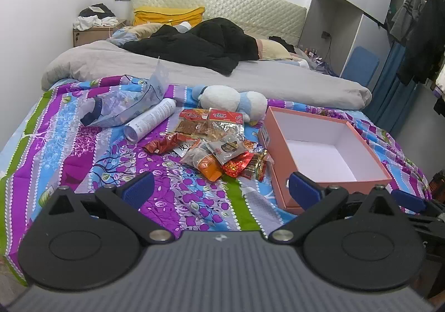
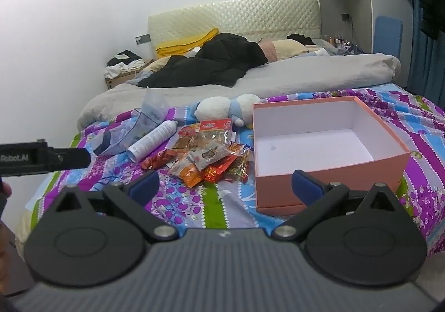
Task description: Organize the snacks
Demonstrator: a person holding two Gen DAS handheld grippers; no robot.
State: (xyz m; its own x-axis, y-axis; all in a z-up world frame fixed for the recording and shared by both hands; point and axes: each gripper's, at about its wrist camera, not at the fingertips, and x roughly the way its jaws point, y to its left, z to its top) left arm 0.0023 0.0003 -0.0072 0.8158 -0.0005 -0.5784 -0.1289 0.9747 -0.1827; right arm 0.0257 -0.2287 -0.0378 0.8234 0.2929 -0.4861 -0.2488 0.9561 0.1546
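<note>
Start step, nothing packed: both tools, left tool (image 1: 221,191) and right tool (image 2: 225,187), wide open and empty; snack pile (image 1: 219,145) just ahead, needs grabbing into empty pink box (image 2: 328,181) ahead-right.
</note>
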